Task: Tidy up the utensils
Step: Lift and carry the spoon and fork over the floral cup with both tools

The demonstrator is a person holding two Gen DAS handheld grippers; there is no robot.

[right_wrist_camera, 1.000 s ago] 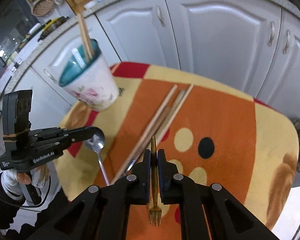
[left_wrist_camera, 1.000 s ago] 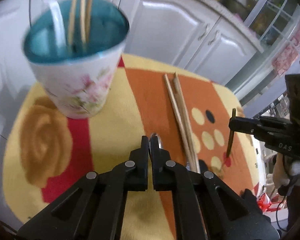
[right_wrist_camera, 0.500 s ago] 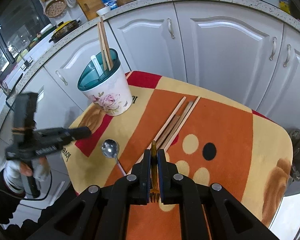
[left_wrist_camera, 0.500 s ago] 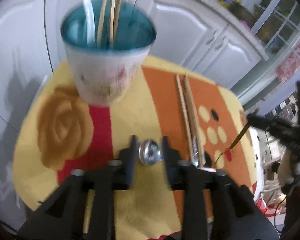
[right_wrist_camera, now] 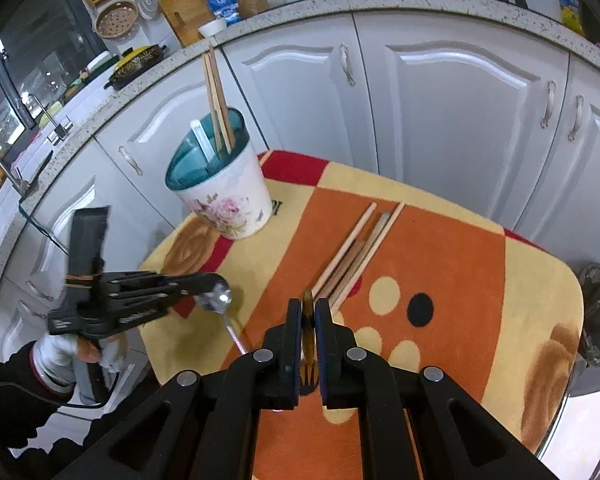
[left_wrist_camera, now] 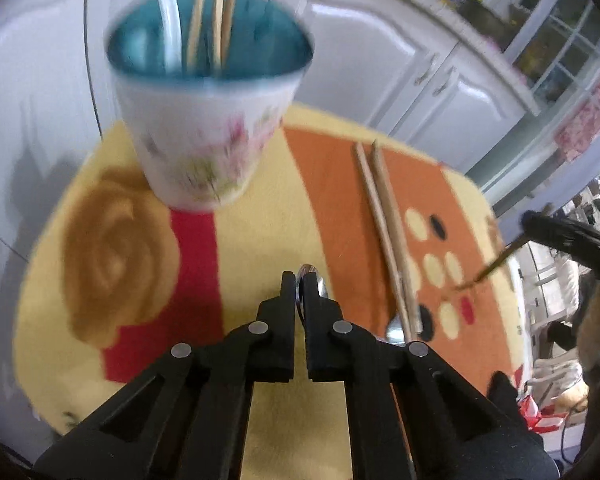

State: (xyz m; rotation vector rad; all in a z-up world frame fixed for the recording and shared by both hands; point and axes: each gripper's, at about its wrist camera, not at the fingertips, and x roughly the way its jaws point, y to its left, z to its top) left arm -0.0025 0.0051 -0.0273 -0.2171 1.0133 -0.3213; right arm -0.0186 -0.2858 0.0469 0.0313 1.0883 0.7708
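Your left gripper [left_wrist_camera: 299,285] jaws pinch the shiny metal spoon [right_wrist_camera: 217,298]; your right gripper [right_wrist_camera: 309,309] jaws apparently clamp the slim golden fork [right_wrist_camera: 308,322].

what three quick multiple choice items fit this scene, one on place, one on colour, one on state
1. Where do the loose chopsticks lie?
A in the cup
B on the orange patch of the mat
C on the counter

2. The cup is what colour inside?
A teal
B red
C black

3. The left tongs are:
A wide open
B shut on the spoon
C out of view

Answers: 1 B, they rest flat on the orange; 2 A, the teal lining shows at the rim; 3 B, the spoon bowl sits clamped between them.
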